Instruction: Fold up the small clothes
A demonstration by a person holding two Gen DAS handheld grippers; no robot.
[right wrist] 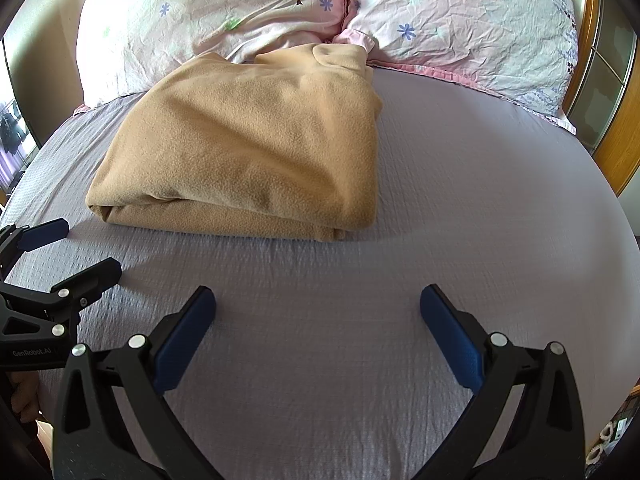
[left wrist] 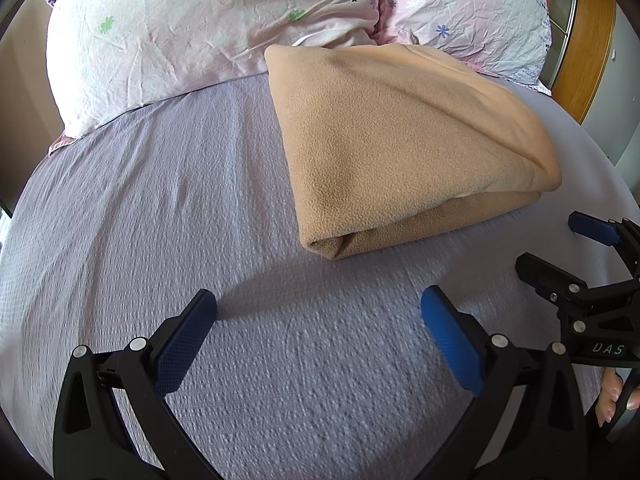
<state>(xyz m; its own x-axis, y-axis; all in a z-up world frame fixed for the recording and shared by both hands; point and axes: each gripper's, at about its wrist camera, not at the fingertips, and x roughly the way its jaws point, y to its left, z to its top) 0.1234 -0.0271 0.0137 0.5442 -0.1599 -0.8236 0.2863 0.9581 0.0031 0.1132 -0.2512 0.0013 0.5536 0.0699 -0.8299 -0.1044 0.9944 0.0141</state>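
While both tools are hovering low over the near sheet, the left gripper (left wrist: pixel 318 308) and right gripper (right wrist: pixel 318 306) are gaping wide, holding nothing. Farther on, the tan fleece garment (right wrist: pixel 256 148) is lying folded on the lilac bedsheet (right wrist: pixel 480 200); it looks soft, light and thick, best pinched at its near layered edge. Beyond it, the floral pillows (right wrist: pixel 460 20) are crowding its far end.
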